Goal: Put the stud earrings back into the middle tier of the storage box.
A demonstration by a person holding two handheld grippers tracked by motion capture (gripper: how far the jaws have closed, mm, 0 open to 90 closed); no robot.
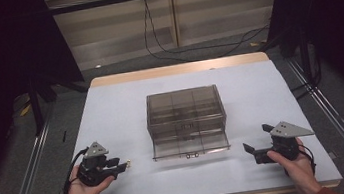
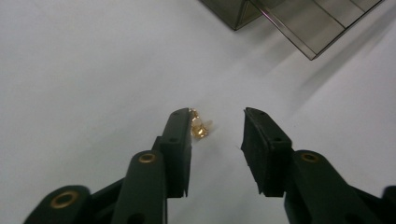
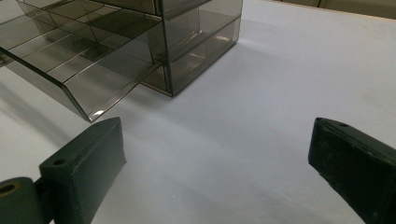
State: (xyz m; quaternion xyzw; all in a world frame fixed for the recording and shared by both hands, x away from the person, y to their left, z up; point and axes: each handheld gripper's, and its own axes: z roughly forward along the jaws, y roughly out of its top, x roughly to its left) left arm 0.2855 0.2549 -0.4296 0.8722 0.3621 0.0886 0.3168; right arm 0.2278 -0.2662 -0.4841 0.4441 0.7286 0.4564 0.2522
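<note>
Smoked transparent plastic forms the drawer organiser (image 1: 186, 117) that stands at the centre of the white table top (image 1: 120, 104), its lowest drawer (image 1: 190, 145) pulled out toward the person and divided into compartments. In the high view, the left gripper (image 1: 121, 167) lies near the table's front left corner, held in the person's left hand (image 1: 82, 189), with its jaws pointing toward the organiser. A small gold-coloured object (image 1: 129, 163) sits at the jaw tips, well apart from the open drawer. In the left gripper view, the same gold piece (image 2: 201, 129) rests against the inner face of the left-hand jaw near its tip, while a clear gap separates it from the other jaw; the jaws stand at a narrow setting, not pressing it from both sides. Whether the piece is lifted or rests on the table cannot be told. The right gripper (image 1: 257, 144), held in the right hand (image 1: 298, 168) near the front right corner, has its jaws spread wide with nothing between them. In the right gripper view, the open drawer (image 3: 70, 60) and the organiser's corner (image 3: 196, 42) lie ahead over bare table surface.
</note>
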